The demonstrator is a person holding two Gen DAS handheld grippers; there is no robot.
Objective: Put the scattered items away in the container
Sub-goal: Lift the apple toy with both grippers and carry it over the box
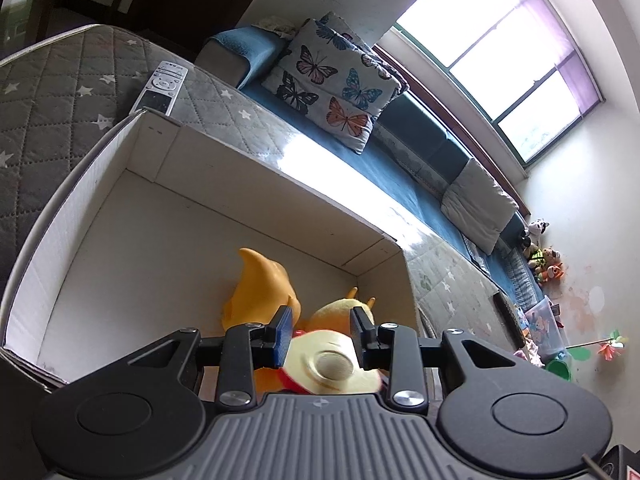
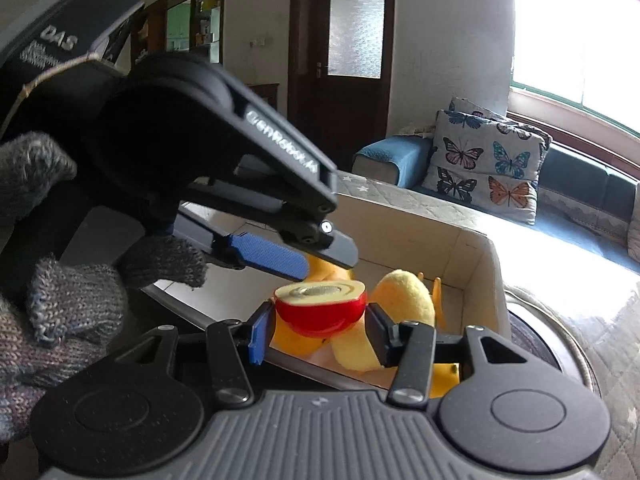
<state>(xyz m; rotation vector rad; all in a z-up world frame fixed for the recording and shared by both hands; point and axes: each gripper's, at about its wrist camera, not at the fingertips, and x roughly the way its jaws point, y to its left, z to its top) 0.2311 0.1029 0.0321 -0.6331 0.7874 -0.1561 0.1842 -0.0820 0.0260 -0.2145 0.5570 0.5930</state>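
A white cardboard box (image 1: 120,216) stands on the quilted surface; it also shows in the right wrist view (image 2: 472,256). Inside lie an orange toy (image 1: 262,284) and a yellow plush toy (image 2: 404,292). My right gripper (image 2: 318,326) is shut on a red toy apple half (image 2: 320,312), cut face up, held over the box's near edge. My left gripper (image 1: 322,334) hangs just above that apple half (image 1: 332,368) with its jaws apart and empty; in the right wrist view (image 2: 296,252) it comes in from the left, above the apple.
A silver remote (image 1: 162,86) lies on the grey star-quilted cover (image 1: 60,92) beyond the box. A blue sofa with a butterfly cushion (image 1: 332,84) runs behind. Toys and a clear bin (image 1: 544,320) sit in the far corner.
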